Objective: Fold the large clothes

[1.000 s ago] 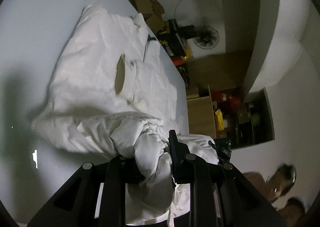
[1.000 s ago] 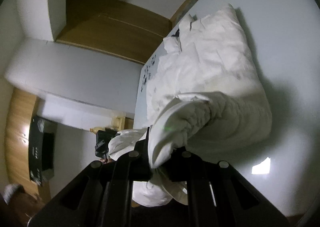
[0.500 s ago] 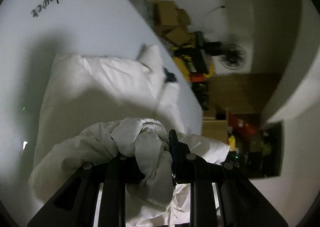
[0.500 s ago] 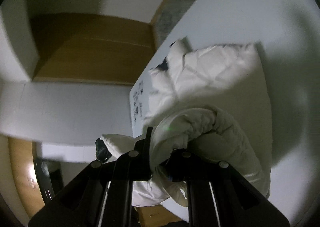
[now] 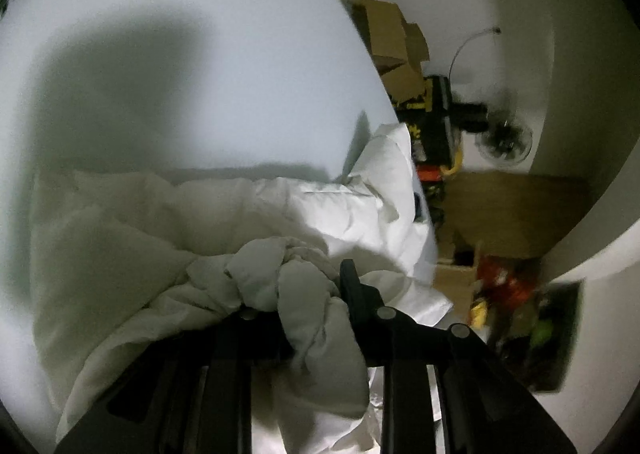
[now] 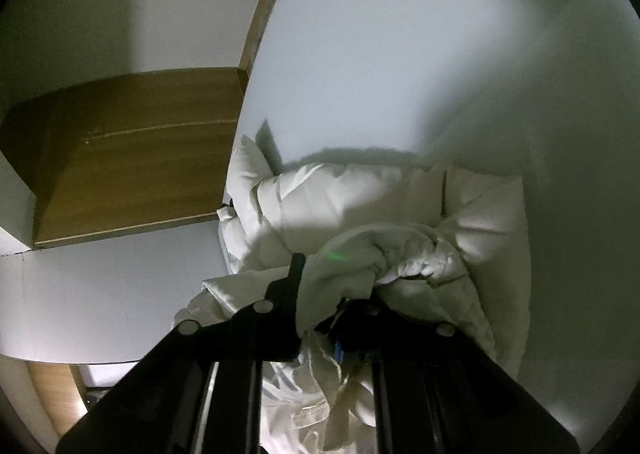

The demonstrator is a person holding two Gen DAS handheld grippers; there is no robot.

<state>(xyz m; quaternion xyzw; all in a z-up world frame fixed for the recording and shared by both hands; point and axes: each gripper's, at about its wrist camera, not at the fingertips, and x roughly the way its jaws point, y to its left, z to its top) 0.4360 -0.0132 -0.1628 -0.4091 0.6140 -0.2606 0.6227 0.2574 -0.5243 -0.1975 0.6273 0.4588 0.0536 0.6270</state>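
Note:
A white padded jacket [image 5: 328, 209] lies on a white bed sheet [image 5: 240, 65]. My left gripper [image 5: 304, 294] is shut on a bunched edge of the jacket and holds it over the rest of the garment. My right gripper [image 6: 332, 286] is shut on another bunched edge of the same jacket [image 6: 360, 197], held over the folded body. The collar end of the jacket points to the bed's far edge in both views. Fabric hides the inner fingertips.
Cardboard boxes [image 5: 396, 49], a fan [image 5: 504, 137] and cluttered shelves [image 5: 520, 294] stand past the bed's edge in the left wrist view. A wooden cabinet [image 6: 132, 149] and white wall stand beside the bed in the right wrist view.
Both grippers have carried the held edges forward over the jacket toward the collar end. The jacket now shows shorter, doubled over itself.

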